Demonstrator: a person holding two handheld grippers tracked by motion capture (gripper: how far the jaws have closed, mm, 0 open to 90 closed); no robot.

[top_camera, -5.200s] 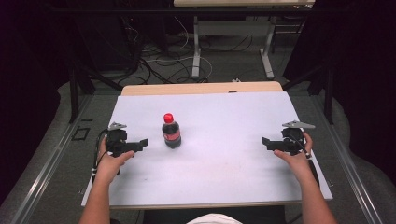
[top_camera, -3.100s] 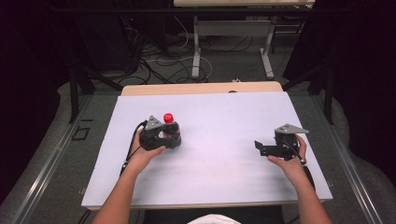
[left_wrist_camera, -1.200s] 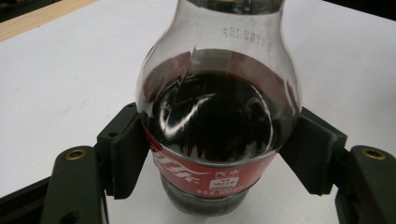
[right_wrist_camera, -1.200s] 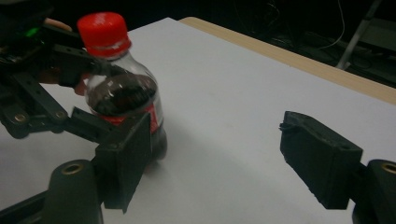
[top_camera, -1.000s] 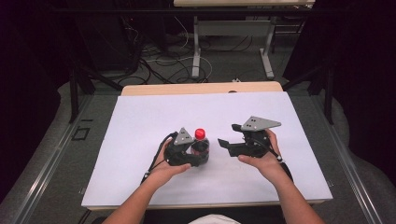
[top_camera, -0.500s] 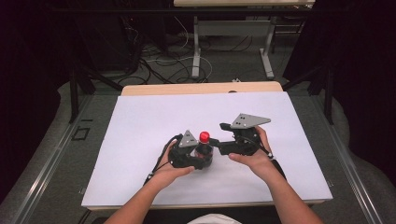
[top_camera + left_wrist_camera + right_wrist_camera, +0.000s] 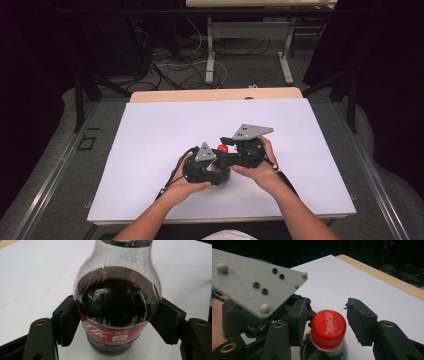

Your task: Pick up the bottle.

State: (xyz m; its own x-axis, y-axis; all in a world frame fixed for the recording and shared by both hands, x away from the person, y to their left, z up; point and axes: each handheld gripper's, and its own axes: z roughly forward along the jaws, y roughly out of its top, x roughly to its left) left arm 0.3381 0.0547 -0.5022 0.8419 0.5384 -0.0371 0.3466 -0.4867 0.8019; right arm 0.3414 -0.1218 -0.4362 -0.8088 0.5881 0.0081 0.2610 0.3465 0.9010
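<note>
Now my right tool (image 7: 329, 322) has come in from the right side of the table (image 7: 150, 125) and sits over the red cap (image 7: 328, 328) of the cola bottle (image 7: 117, 305); a second ago it was well off to the right of it. Its jaws have just been closing, and the cap stands between them. The left pad looks to be at the cap's edge, while a thin gap shows at the right pad, so I judge the grip not yet made.

My left tool (image 7: 117, 322) clamps the bottle's body, one pad pressed on each side at the red label, and it has not shifted (the bottle stands upright on the white table, near its middle and a bit toward me). In the high view the cap (image 7: 223, 148) peeks out red between the two tools, with the left tool (image 7: 207, 167) near it and the right tool (image 7: 227, 145) just beyond.

To my eye this sets up unscrewing the cap: one tool steadies, the other twists.

Around them the table lies bare. The left tool's grey plate (image 7: 254, 282) looms close beside the cap, and I reckon it could crowd my right tool as it turns.
</note>
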